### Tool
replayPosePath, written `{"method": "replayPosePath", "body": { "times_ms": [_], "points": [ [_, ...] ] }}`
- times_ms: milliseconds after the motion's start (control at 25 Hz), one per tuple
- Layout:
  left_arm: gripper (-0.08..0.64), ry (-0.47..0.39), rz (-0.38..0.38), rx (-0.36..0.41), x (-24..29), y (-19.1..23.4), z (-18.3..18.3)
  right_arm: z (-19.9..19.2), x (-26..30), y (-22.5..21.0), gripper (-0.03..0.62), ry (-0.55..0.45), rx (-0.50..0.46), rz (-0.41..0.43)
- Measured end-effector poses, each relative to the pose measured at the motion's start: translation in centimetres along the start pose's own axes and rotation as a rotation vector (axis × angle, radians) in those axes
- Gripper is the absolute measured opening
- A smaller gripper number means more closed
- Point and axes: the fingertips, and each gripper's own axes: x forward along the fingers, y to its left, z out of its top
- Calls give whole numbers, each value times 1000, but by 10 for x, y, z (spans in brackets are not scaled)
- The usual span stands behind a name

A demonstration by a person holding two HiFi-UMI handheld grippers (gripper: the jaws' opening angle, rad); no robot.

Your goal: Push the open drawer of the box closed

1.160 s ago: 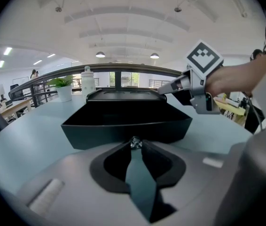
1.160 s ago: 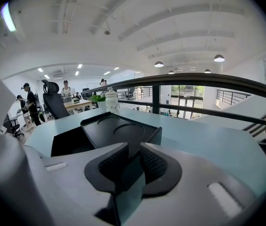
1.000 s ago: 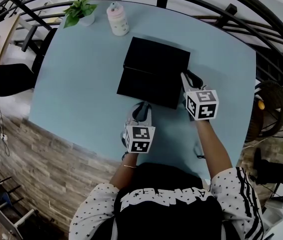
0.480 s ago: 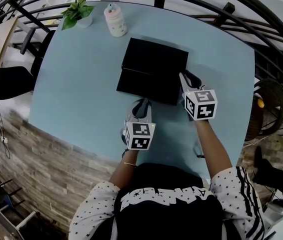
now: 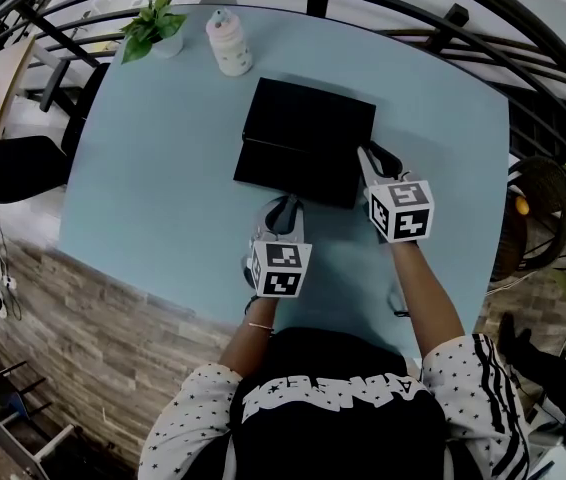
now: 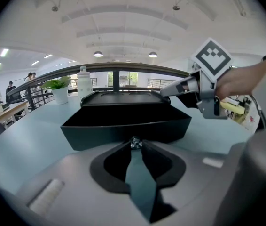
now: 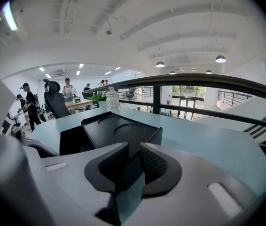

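Drawer (image 5: 293,173) crept slightly into box (image 5: 313,116), still mostly out toward table's (image 5: 143,168) near edge. Left gripper (image 5: 285,210) clenched, nose at drawer front. Right gripper (image 5: 371,154) barely parted, empty, beside box. More pushing needed.

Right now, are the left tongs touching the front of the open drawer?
Cannot tell. The left gripper view puts the shut left tongs right at the drawer front, and the head view shows neither gap nor contact plainly.

The left gripper (image 6: 134,144) has its jaws together, tips at the front wall of the open drawer (image 6: 126,126). The right gripper (image 6: 166,92) points at the box (image 6: 123,98) from the right. A bottle (image 6: 83,81) and a plant (image 6: 58,84) stand beyond.
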Motion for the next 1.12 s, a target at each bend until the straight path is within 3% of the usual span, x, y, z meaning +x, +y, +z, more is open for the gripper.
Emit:
{"method": "replayPosePath", "body": {
  "times_ms": [1120],
  "points": [
    [0,-9,-8,-2,16,4,12,0,-1,1,60,12,-22,-3]
  ]
}}
